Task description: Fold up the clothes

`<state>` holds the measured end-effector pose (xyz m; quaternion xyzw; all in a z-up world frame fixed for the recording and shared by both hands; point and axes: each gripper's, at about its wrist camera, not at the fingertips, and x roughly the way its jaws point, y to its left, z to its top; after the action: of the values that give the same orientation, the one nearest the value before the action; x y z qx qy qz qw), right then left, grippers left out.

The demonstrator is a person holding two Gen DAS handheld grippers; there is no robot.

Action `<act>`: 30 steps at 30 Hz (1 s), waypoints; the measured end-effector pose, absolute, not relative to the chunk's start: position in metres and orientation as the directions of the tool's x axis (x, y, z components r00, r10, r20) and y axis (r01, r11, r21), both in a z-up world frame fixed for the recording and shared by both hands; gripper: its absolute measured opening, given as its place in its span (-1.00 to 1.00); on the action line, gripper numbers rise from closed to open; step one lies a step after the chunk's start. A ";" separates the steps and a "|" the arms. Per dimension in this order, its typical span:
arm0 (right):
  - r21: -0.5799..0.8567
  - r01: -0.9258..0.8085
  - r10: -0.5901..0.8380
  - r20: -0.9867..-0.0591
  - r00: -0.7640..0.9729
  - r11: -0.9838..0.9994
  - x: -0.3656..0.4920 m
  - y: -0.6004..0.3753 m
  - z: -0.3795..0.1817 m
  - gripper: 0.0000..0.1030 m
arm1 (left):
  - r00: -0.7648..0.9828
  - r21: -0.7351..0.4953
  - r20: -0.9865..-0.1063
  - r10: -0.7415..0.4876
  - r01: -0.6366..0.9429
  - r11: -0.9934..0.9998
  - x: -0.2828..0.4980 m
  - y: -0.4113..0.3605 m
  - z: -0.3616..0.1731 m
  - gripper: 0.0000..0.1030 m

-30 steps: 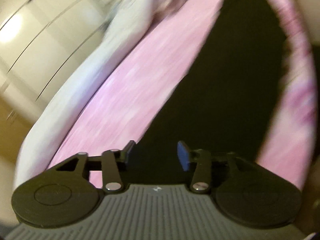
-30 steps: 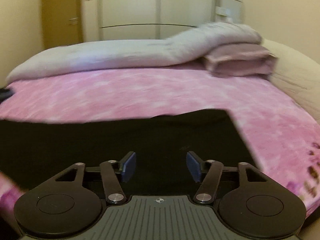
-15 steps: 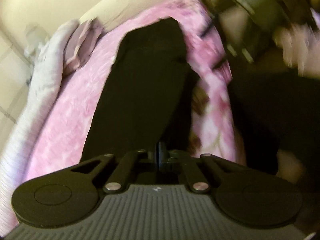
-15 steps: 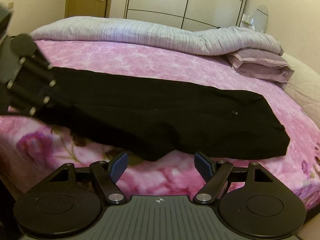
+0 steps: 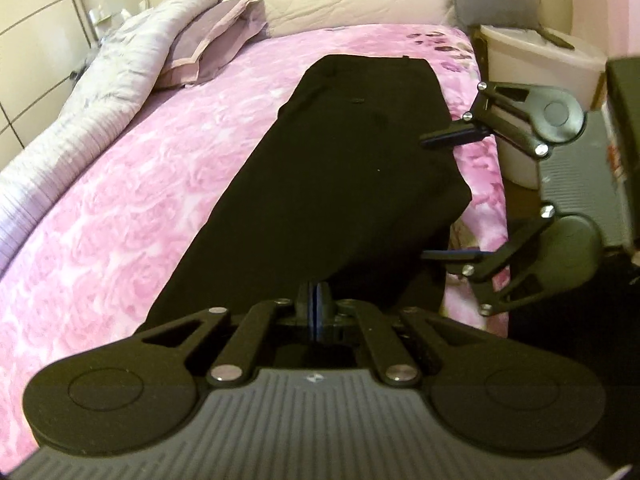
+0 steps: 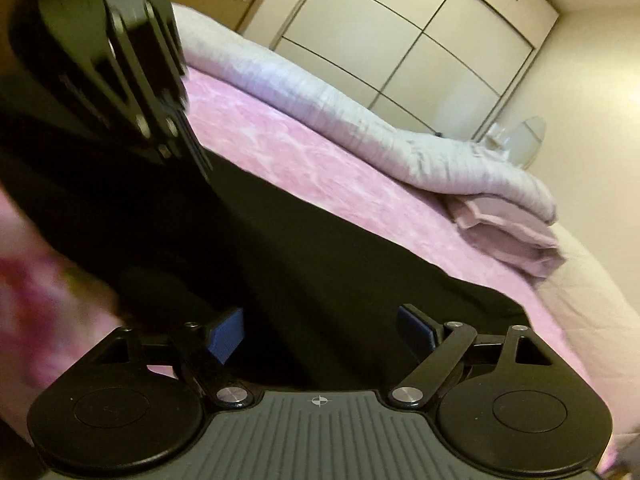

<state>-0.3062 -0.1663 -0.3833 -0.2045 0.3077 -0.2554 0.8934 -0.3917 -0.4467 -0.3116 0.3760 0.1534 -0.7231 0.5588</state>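
Observation:
Black trousers (image 5: 340,168) lie lengthwise on the pink bedspread (image 5: 132,200), waistband at the far end. My left gripper (image 5: 316,300) is shut on the near leg end of the trousers. My right gripper (image 5: 430,198) shows at the right in the left wrist view, open, its fingers straddling the trousers' right edge. In the right wrist view my right gripper (image 6: 320,330) is open with the black trousers (image 6: 320,248) between its fingers, and the left gripper's body (image 6: 120,60) looms at upper left.
A folded grey quilt (image 5: 100,80) and pillows (image 5: 212,48) lie along the bed's far side. A white bin (image 5: 536,80) stands beside the bed at right. Wardrobe doors (image 6: 420,48) stand behind the bed.
My left gripper swung to the trousers' leg end and shut on it. My right gripper moved in low to the trousers' edge, still open.

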 end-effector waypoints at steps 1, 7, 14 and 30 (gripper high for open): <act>-0.541 0.340 -0.601 -0.431 0.673 0.769 -0.302 -0.169 -0.389 0.65 | -0.091 0.195 -0.716 -0.693 0.926 -0.324 -0.390 -0.447 -0.313 -0.98; -0.732 0.353 -0.759 -0.335 0.559 0.583 -0.332 -0.192 -0.396 0.65 | -0.084 0.238 -0.713 -0.696 0.905 -0.353 -0.396 -0.436 -0.322 -0.75; -0.738 0.197 -0.716 -0.494 0.493 0.645 -0.344 -0.187 -0.378 0.64 | -0.055 0.384 -0.710 -0.702 0.806 -0.451 -0.427 -0.405 -0.344 -0.51; -0.235 0.404 -0.454 -0.633 0.627 0.884 -0.394 -0.204 -0.323 0.64 | -0.112 0.347 -0.652 -0.750 0.835 -0.427 -0.440 -0.370 -0.322 -0.35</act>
<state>-0.3938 -0.2038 -0.3230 -0.0349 0.3607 -0.2379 0.9011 -0.4398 -0.3698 -0.3219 0.4002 0.0531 -0.7439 0.5325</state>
